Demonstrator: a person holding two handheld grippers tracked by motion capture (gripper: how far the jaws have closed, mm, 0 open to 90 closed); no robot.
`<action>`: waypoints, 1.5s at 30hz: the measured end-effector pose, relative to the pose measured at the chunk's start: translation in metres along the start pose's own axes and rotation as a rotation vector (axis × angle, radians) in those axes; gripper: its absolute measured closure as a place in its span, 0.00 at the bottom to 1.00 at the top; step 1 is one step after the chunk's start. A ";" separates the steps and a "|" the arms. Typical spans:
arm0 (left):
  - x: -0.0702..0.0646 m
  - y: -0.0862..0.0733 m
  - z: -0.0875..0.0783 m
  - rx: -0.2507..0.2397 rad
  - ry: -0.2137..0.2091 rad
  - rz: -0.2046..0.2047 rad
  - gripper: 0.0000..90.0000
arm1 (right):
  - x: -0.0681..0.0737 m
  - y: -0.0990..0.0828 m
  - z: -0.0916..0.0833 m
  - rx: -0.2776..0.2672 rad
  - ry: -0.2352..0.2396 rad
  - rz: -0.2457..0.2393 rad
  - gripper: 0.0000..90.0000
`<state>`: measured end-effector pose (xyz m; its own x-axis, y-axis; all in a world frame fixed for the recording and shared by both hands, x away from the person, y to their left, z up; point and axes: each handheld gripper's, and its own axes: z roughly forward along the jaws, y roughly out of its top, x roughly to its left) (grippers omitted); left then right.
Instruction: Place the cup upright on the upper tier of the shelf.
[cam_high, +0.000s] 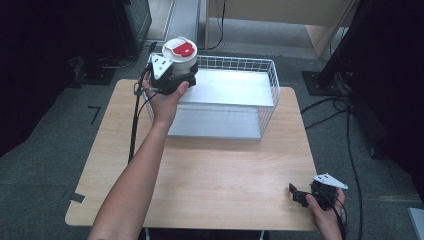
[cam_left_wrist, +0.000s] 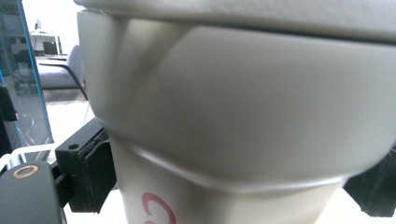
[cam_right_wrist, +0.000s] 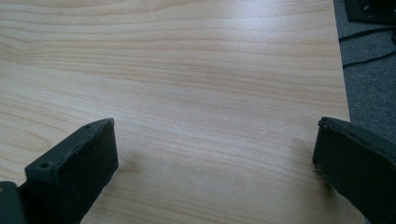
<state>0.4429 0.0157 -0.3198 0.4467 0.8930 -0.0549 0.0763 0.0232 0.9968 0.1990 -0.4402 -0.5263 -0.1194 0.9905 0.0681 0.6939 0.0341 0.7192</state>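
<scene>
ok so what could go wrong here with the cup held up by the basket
The left gripper holds the white lidded cup low on its tapered body, below the wide collar, so it may tip or slide in the jaws. The cup sits right at the wire basket near its left corner; lowering it could catch the rim and knock it loose. The right gripper rests open far off near the table edge, too far to steady it.

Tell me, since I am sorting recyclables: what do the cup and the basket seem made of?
The cup looks like matte off-white paper or foam, with a smooth, dull wall and a flat lid bearing a red label. The basket looks like white-coated metal wire, judging by its thin grid walls.
</scene>
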 end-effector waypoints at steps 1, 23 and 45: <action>0.000 0.000 0.000 0.003 0.003 -0.004 0.09 | 0.000 0.000 0.000 0.000 -0.001 -0.001 0.00; 0.003 0.006 -0.007 0.005 -0.003 -0.023 0.00 | 0.001 -0.001 -0.001 0.003 -0.002 -0.002 0.00; 0.005 0.000 -0.031 0.005 -0.001 0.008 0.00 | 0.002 0.000 0.000 0.007 -0.013 -0.013 0.00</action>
<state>0.4173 0.0344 -0.3179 0.4481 0.8928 -0.0468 0.0772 0.0136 0.9969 0.1985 -0.4382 -0.5265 -0.1195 0.9916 0.0499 0.6974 0.0481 0.7150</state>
